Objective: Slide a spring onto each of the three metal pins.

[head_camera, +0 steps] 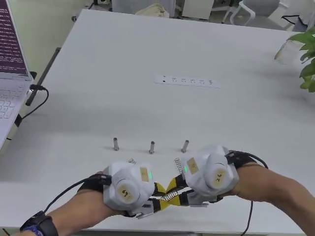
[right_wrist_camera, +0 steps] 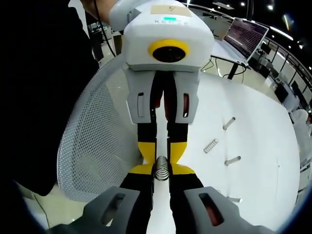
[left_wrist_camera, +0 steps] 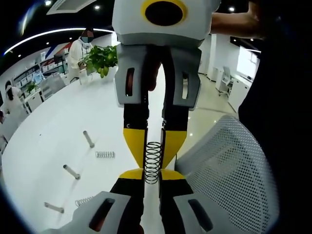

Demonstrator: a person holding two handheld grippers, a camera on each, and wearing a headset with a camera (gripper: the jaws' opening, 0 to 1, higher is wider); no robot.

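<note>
Your left gripper point(left_wrist_camera: 152, 174) and right gripper point(left_wrist_camera: 152, 147) both pinch one coiled metal spring point(left_wrist_camera: 152, 163) (tip to tip), nearer you than three upright grey metal pins point(head_camera: 151, 147).

The left tool point(left_wrist_camera: 152, 175) and the right tool point(right_wrist_camera: 162, 169) look the same. Each has a round white shell, grey arms and black jaws with yellow tips. Each shell has a tan sticker point(head_camera: 124, 192) with a dark mark and a little green light point(head_camera: 150, 175). A thin black cable point(head_camera: 64, 194) trails from each. A dark watch point(head_camera: 41, 224) is on the left wrist.
</note>
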